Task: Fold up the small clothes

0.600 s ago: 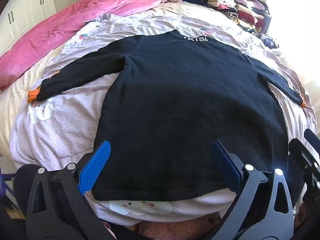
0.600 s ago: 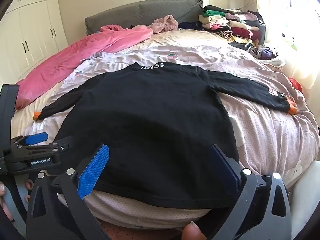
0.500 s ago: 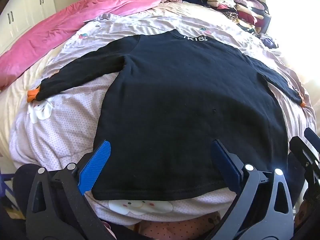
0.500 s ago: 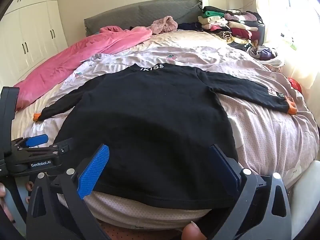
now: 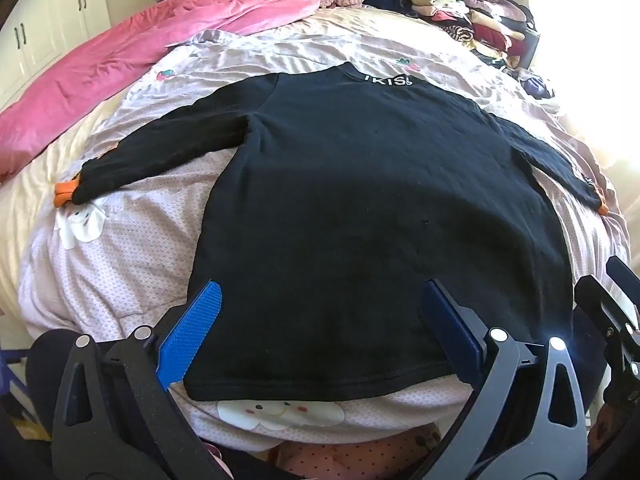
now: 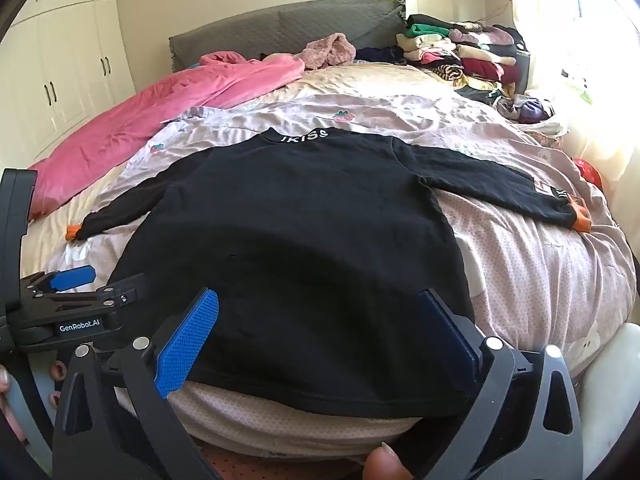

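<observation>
A small black long-sleeved top (image 5: 372, 208) (image 6: 296, 240) with orange cuffs lies flat on the bed, collar far, hem near, both sleeves spread out. My left gripper (image 5: 320, 320) hovers open above the hem near its left corner, nothing between its blue pads. The right gripper (image 6: 316, 324) is open too, over the hem's right half, also empty. In the right wrist view the left gripper (image 6: 76, 280) shows at the left edge. A fingertip (image 6: 384, 464) shows at the bottom.
A pink quilt (image 5: 120, 60) lies along the bed's far left. A stack of folded clothes (image 6: 460, 52) sits at the far right by the grey headboard (image 6: 288, 36). White wardrobe doors (image 6: 60, 80) stand at left. The pale patterned sheet (image 5: 128, 240) surrounds the top.
The right wrist view has tipped up a little, so the top sits lower in it. The left wrist view and the top are almost unchanged.
</observation>
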`<state>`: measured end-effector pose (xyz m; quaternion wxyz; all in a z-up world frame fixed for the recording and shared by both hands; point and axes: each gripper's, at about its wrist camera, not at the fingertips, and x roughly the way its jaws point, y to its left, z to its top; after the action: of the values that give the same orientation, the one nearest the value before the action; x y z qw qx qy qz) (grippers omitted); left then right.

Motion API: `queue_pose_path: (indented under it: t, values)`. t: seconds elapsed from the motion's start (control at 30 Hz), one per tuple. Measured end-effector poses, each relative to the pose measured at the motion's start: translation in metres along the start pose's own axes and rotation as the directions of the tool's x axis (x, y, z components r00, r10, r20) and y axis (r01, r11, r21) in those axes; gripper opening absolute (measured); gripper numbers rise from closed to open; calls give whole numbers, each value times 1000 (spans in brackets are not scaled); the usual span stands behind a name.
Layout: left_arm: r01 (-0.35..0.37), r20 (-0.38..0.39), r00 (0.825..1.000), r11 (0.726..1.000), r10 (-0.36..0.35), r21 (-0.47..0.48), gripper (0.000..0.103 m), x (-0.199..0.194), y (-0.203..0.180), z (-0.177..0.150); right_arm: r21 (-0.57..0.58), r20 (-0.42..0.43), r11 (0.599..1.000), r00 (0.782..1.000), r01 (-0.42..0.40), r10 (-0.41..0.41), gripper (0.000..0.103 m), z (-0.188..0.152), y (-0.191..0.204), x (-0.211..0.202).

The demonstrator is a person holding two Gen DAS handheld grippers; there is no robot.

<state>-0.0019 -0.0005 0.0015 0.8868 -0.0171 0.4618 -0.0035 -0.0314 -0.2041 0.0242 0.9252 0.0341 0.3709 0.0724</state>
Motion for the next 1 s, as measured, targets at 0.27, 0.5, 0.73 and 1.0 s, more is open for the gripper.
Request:
queue_pose_path:
  t: [0.27, 0.5, 0.73, 1.0]
  values:
    - [-1, 1, 1000, 1000, 1, 0, 94, -2, -1, 0, -14, 1, 1000, 1000, -4, 4, 99, 0, 5, 0]
    - [-3, 4, 1000, 1000, 3, 0, 94, -3, -2, -1, -22, -6, 1000, 1000, -12, 12, 99, -1, 6, 0]
    - [-5, 3, 1000, 1000, 5, 1, 94, -3, -2, 0, -21, -6, 1000, 1000, -14, 14, 99, -1, 6, 0]
    - [-8, 3, 1000, 1000, 8, 3, 94, -3, -3, 1, -16, -7, 1000, 1000, -13, 13, 99, 0, 5, 0]
